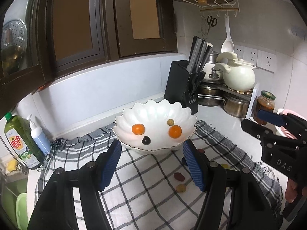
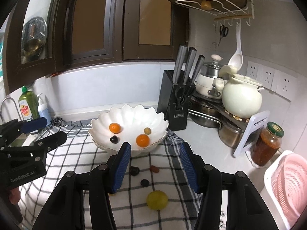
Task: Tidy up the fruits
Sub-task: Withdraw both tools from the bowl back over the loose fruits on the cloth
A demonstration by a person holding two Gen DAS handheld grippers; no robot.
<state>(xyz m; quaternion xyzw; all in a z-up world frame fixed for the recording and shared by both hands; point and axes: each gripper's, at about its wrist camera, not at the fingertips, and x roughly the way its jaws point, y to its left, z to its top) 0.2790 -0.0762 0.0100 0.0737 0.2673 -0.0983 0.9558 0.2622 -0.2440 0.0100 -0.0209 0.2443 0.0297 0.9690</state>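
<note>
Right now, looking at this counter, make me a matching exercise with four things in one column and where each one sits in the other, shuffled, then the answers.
Things:
1. yellow-green fruit
2. orange fruit
3. knife block
4. red jar

Places:
A. in the white bowl
B. on the bare counter behind the bowl, to its right
C. on the checked cloth, outside the bowl
D. beside the pink basket

Pairs: 1-C, 2-A, 3-B, 4-D
</note>
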